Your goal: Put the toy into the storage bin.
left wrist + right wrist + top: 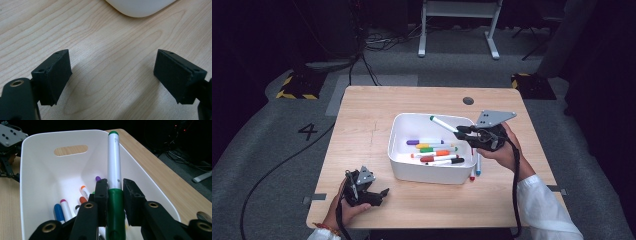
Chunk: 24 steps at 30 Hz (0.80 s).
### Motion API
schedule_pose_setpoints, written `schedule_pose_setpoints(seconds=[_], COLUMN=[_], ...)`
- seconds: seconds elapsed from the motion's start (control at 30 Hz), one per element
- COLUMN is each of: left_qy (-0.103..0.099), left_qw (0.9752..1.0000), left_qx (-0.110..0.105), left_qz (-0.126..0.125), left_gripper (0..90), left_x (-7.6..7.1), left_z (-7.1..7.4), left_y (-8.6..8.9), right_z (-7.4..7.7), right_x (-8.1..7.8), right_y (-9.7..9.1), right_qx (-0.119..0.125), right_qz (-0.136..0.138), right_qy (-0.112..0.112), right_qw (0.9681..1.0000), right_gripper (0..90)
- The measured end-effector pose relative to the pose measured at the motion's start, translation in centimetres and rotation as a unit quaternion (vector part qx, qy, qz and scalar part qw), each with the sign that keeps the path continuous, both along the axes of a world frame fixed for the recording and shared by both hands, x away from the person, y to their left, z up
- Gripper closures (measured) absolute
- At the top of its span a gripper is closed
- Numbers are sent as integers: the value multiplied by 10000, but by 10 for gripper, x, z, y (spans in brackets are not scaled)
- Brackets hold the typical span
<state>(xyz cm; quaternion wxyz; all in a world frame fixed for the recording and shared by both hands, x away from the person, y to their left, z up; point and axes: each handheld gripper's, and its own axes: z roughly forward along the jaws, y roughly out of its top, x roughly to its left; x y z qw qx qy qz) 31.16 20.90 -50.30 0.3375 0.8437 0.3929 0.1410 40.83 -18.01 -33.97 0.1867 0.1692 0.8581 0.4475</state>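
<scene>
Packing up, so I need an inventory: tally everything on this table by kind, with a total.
Markers: 9 (6 in the bin, 2 on the table beside it, 1 held in the right gripper)
Bins: 1
Grippers: 2, counting the left gripper
Total: 12

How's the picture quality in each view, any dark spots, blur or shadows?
High view: the wooden table is evenly lit, the room around it nearly black. Left gripper view: the near jaws look soft and cast soft shadows on the wood. Right gripper view: the green marker is sharp, the white bin bright, the background dark.
</scene>
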Motion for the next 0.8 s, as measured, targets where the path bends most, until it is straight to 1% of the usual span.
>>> schedule_pose_setpoints(seconds=[0.03, 0.17, 0.27, 0.3, 0.43, 0.57, 0.63, 0.73, 0.8], left_qy=[6, -21, -12, -11, -10, 8, 6, -11, -10], left_qw=[10000, 10000, 10000, 10000, 10000, 10000, 10000, 10000, 10000], left_qx=[-7, -1, -5, -5, -7, 8, 8, 10, 7], left_qz=[1, -29, -31, -30, -32, -5, -8, -24, -22], left_gripper=[147, 147, 147, 147, 147, 147, 147, 147, 147], left_x=[0, 0, 0, 0, 0, -1, -1, 0, 0], left_z=[0, 0, 0, 0, 0, 0, 0, 0, 0], left_y=[0, 0, 0, 0, 0, 0, 0, 0, 0], right_z=[-1, -6, -11, -14, -21, -25, -25, -27, -28], right_x=[1, 5, 7, 7, 6, 5, 4, 2, 0], right_y=[3, 18, 27, 31, 41, 48, 48, 48, 48], right_qx=[-4, -189, -352, -452, -677, -932, -936, -1110, -1168], right_qz=[49, 229, 362, 425, 594, 725, 797, 920, 1008], right_qy=[48, 188, 328, 373, 498, 541, 621, 716, 779], right_qw=[10000, 9994, 9982, 9974, 9947, 9915, 9905, 9870, 9849], right_gripper=[748, 747, 747, 747, 747, 747, 747, 746, 746])
